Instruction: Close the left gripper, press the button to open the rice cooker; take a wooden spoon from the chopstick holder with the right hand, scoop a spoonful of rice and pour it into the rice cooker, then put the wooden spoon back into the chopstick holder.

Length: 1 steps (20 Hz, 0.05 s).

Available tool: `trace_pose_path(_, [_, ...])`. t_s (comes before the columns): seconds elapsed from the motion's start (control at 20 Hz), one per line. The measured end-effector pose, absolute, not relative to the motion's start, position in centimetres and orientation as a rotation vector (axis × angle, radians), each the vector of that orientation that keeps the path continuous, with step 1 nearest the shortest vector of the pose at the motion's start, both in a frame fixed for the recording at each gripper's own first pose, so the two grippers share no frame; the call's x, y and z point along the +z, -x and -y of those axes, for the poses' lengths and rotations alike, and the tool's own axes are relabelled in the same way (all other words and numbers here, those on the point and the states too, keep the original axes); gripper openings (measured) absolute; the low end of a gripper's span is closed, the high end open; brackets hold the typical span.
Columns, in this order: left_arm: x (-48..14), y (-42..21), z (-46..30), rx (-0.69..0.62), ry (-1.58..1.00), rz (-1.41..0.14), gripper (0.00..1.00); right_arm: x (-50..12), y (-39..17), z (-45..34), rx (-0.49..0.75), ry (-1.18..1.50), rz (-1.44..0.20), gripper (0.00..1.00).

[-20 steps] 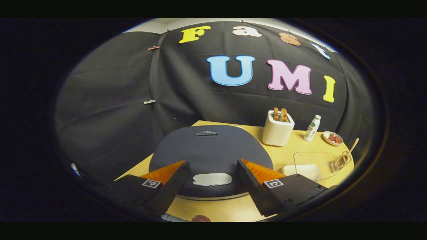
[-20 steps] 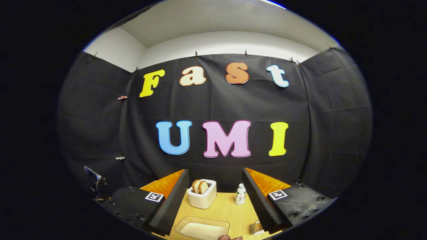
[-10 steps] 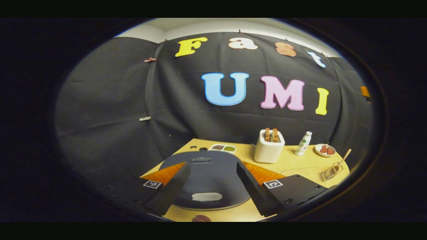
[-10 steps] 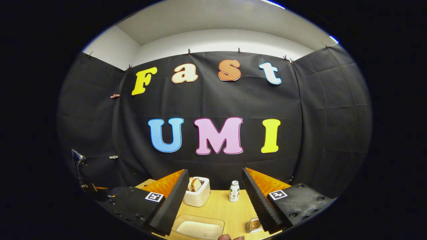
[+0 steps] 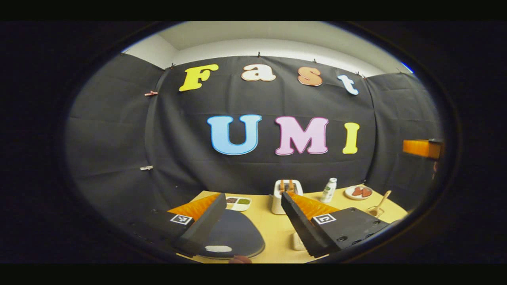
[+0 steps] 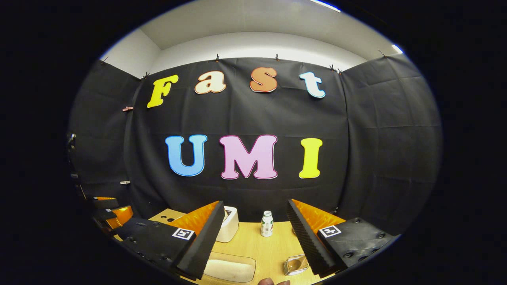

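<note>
Left hand-held gripper [image 5: 253,211] spread wide above closed rice cooker [image 5: 233,237], right hand-held gripper [image 6: 255,221] wide, empty, level over table [image 6: 261,247]

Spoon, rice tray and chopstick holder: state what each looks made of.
Spoon: pale tan and matte, so probably wood.
Rice tray: clear with glossy edges and the white rice showing through its wall; plastic or glass, which is hard to tell.
Chopstick holder: see-through with bright glints, so apparently clear plastic or thin metal wire.
</note>
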<state>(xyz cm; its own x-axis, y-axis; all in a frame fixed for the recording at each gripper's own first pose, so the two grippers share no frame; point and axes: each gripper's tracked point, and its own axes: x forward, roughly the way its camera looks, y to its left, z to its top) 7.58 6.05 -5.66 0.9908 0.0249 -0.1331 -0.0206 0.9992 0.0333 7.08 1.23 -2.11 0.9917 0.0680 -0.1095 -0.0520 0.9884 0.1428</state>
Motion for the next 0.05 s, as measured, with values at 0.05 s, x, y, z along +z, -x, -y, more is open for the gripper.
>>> trace_pose_path(0.05, [-5.05, -7.47, -5.4, 0.007, -0.022, -0.126, 0.93, -2.25, -6.98, -1.03, 0.055, -0.134, -0.115, 0.98])
